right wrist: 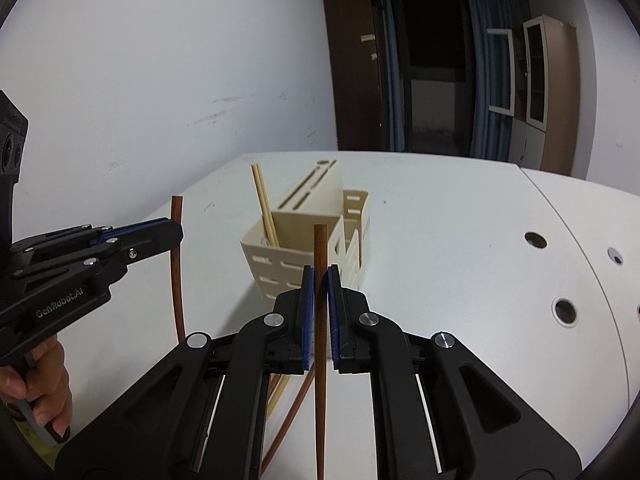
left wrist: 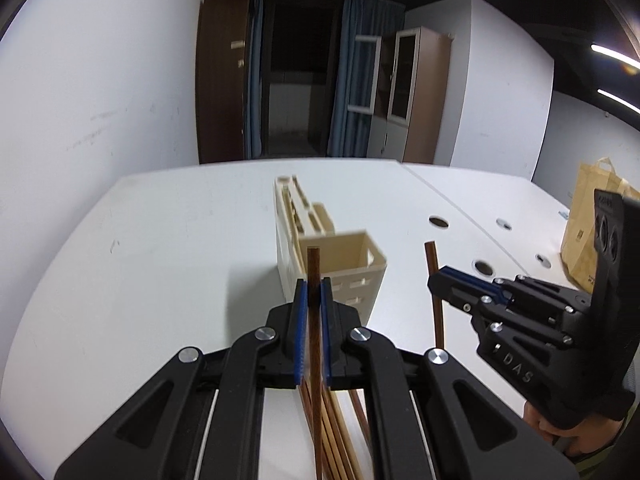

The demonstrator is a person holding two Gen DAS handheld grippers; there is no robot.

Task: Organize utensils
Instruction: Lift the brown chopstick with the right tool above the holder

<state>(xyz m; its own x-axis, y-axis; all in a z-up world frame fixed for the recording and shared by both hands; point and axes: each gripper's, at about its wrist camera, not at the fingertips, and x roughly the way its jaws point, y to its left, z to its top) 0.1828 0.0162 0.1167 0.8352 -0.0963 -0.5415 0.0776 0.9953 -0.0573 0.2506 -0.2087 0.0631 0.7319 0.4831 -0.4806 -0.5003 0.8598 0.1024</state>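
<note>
**mod_kev:** Table [left wrist: 160, 240] first, big white one, with the cream utensil holder [left wrist: 362, 268] standing about mid-table. Its square open cup faces us, knife-slot block behind it. From the right cam you can see a pair of pale chopsticks [right wrist: 264, 204] already leaning in that cup.

**chopstix_fan:** And the grippers?

**mod_kev:** Left gripper [left wrist: 314, 292] has its jaws pinched nearly together on one dark brown chopstick [left wrist: 313, 264], held upright, tip poking above the pads. Right gripper [right wrist: 320, 280] is the same story, clamped on a second dark chopstick [right wrist: 319, 248], also upright. Both are up off the table, just short of the holder. More sticks, brown and pale, lie on the table below the left one [left wrist: 332, 432].

**chopstix_fan:** So which step is that?

**mod_kev:** I'd say carrying: picked up, not yet dropped in. Next move looks like getting each stick over the cup opening, keeping it vertical, lowering the bottom end past the rim, then letting go. Two grippers aiming at one small opening, so probably one at a time.
</note>
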